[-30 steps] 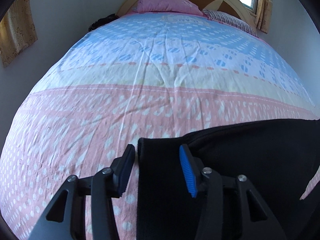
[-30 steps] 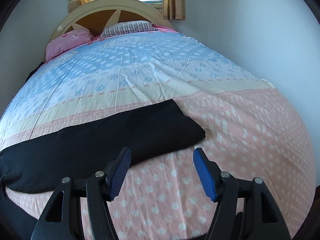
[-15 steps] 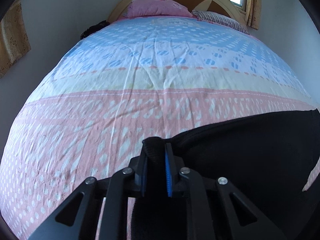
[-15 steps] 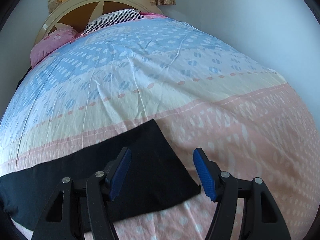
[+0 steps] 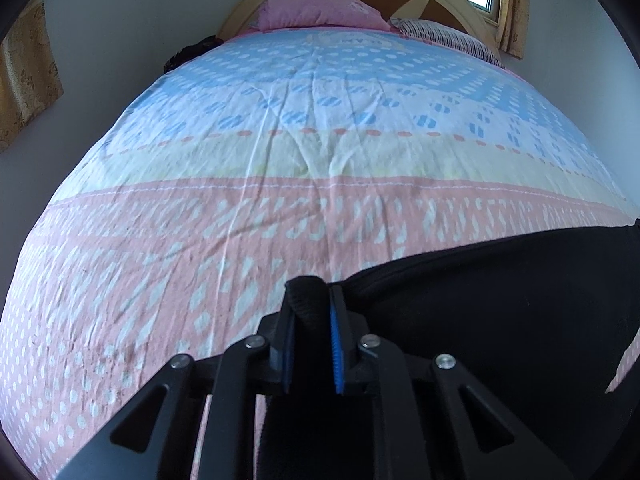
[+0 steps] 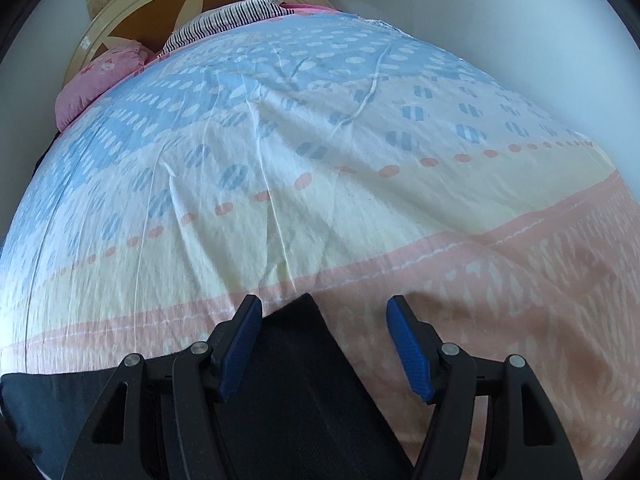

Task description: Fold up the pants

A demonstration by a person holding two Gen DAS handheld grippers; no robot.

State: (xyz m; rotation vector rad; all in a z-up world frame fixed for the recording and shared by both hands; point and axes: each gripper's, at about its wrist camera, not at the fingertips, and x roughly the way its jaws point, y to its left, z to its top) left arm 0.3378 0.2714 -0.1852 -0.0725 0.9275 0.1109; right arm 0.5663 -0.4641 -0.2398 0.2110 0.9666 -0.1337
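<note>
Black pants (image 5: 500,312) lie flat across the near part of the bed, on the pink band of the cover. My left gripper (image 5: 311,312) is shut on the pants' left end, with a fold of black cloth pinched between the blue pads. In the right wrist view the other end of the pants (image 6: 296,360) lies under my right gripper (image 6: 322,340), which is open. Its left finger is over the cloth and its right finger is over the bare pink cover, with the far corner of the pants between them.
The bed cover (image 5: 320,152) has pink, cream and blue dotted bands with light wrinkles. A pink pillow (image 5: 316,10) and a striped pillow (image 6: 236,16) lie at the headboard. Walls stand close on both sides, with a curtained window behind the headboard.
My left gripper closed on the left end of the pants. My right gripper moved forward and down over the right end and stayed open.
</note>
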